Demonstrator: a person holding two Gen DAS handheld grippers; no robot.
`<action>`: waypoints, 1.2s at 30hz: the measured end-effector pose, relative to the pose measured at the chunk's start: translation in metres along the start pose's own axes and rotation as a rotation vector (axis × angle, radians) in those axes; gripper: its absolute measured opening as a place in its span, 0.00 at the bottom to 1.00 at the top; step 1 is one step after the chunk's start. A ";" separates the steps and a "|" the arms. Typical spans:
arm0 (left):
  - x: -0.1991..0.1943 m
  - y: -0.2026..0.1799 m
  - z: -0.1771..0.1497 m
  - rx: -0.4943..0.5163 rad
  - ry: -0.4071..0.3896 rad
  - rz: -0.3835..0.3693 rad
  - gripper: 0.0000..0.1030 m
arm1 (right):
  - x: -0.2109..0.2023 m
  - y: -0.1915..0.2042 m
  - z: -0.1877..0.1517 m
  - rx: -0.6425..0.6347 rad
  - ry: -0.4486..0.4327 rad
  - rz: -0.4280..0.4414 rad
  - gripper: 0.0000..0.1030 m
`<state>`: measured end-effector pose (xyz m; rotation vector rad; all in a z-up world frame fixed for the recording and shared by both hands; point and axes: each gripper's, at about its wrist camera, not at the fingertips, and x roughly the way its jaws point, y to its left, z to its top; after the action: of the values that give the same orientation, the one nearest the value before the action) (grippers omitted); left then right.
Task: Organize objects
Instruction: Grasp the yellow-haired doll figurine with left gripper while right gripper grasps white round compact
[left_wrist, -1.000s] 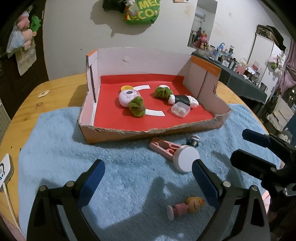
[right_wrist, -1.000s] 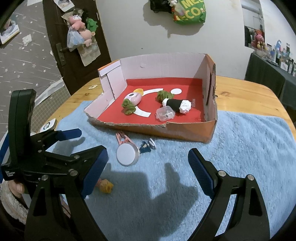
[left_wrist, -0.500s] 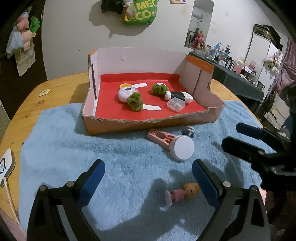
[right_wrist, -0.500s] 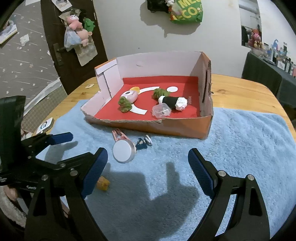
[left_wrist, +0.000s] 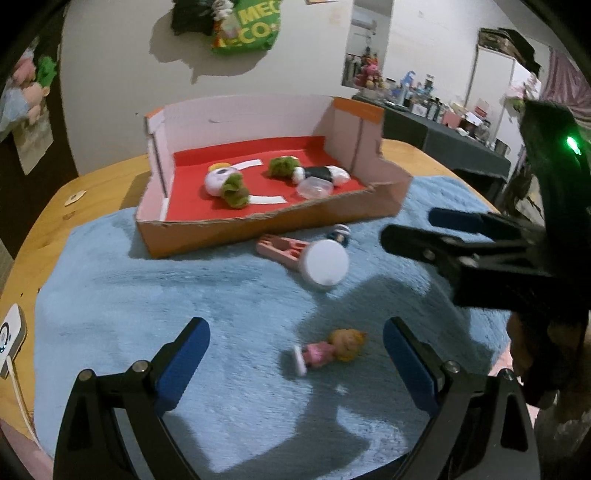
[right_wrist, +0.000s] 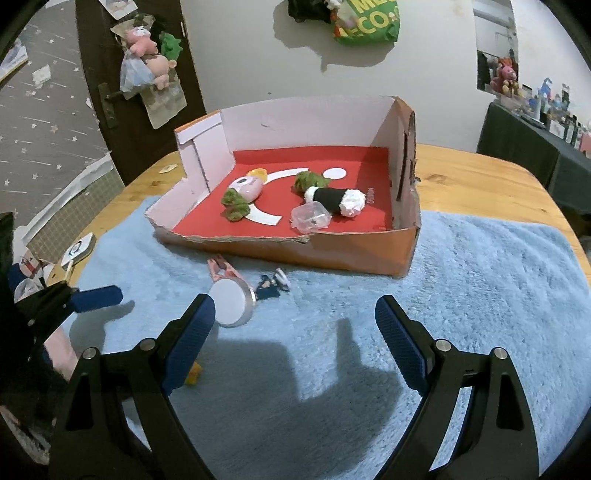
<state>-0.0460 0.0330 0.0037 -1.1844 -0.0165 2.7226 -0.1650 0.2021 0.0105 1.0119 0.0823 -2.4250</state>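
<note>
A small doll (left_wrist: 328, 352) in pink with yellow hair lies on the blue towel (left_wrist: 184, 295). My left gripper (left_wrist: 295, 350) is open, its blue pads on either side of the doll and apart from it. A pink-handled round mirror (left_wrist: 321, 264) (right_wrist: 232, 301) and a tiny dark figure (left_wrist: 340, 233) (right_wrist: 271, 286) lie in front of the cardboard box (left_wrist: 266, 225) (right_wrist: 325, 251). My right gripper (right_wrist: 295, 332) hangs open over bare towel (right_wrist: 480, 288), just right of the mirror. Only a yellow bit of the doll (right_wrist: 192, 376) shows in the right wrist view.
The red-floored box holds a pink-white toy (right_wrist: 245, 186), green fuzzy lumps (right_wrist: 234, 205), a black-and-white roll (right_wrist: 336, 199) and a clear plastic case (right_wrist: 310, 218). A small white device (left_wrist: 11, 339) lies at the wooden table's (right_wrist: 480, 177) left edge. Cluttered shelves stand far right.
My left gripper has shifted sideways and rolled a little; the doll now sits more centrally between its pads. The right gripper has stayed open and nearly still.
</note>
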 end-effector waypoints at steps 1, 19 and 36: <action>0.001 -0.003 -0.001 0.009 0.003 0.002 0.93 | 0.001 -0.001 0.000 0.001 0.001 -0.004 0.86; 0.020 -0.003 -0.017 -0.025 0.012 0.031 0.71 | 0.030 0.034 0.002 -0.119 0.067 0.040 0.65; 0.017 0.022 -0.020 -0.041 -0.011 0.057 0.49 | 0.059 0.047 0.005 -0.148 0.129 0.033 0.52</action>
<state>-0.0461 0.0130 -0.0241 -1.1988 -0.0400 2.7913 -0.1812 0.1345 -0.0193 1.0918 0.2827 -2.2847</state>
